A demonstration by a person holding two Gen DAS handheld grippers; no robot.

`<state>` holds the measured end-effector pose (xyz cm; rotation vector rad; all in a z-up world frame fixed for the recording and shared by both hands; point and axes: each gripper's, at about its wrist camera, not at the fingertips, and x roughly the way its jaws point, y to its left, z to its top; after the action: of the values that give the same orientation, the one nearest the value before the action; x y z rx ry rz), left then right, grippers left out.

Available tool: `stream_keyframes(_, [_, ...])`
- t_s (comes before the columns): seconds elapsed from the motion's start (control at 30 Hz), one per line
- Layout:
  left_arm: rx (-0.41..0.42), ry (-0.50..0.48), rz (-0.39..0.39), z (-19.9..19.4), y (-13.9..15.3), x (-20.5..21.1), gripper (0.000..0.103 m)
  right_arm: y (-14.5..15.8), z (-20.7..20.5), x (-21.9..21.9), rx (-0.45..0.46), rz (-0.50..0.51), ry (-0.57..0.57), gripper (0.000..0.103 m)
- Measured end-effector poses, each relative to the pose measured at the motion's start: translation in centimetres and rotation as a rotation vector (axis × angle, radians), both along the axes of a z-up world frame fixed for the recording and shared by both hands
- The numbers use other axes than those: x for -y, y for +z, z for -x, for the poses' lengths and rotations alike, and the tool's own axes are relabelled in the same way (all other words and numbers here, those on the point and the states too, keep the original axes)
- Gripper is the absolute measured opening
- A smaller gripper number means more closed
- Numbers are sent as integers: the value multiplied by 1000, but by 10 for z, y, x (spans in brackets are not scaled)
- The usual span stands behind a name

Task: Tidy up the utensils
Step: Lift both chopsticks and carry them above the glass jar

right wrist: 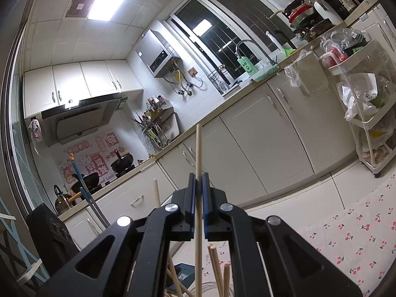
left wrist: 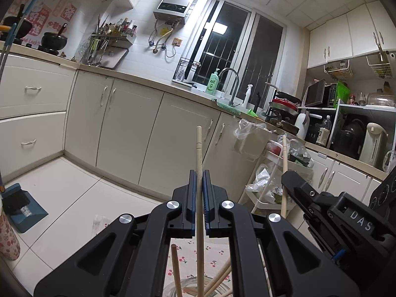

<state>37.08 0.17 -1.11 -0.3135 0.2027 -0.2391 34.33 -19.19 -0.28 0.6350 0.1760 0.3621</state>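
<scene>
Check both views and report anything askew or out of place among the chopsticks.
Nothing looks damaged or spilled. The left gripper and the right gripper each pinch one upright chopstick. Below them, the loose chopsticks lean at mixed angles in the glass container, crossing each other rather than standing parallel.

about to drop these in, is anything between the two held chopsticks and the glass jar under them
Nothing visible blocks them. The left chopstick and right chopstick already run down toward the jar, which holds other chopsticks.

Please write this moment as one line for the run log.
left gripper: shut on chopstick | right gripper: shut on chopstick | glass jar: holds more
</scene>
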Motion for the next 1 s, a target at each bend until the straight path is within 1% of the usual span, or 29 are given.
stream_keyframes(0.23, [-7,22,-17,-1,-12,-3,5,-2,-2,0,2,4,-4,6])
stream_keyframes(0.4, [-10,36,-32,4,-20,-2,5,-10,-7,-1,6,17,-5,6])
stream_keyframes(0.73, [4,49,-67,15,-22,-4,5,-20,-9,-3,14,47,-9,6])
stream_keyframes(1.0, [-5,33,-103,26,-23,-4,5,-28,-7,-3,6,56,-3,6])
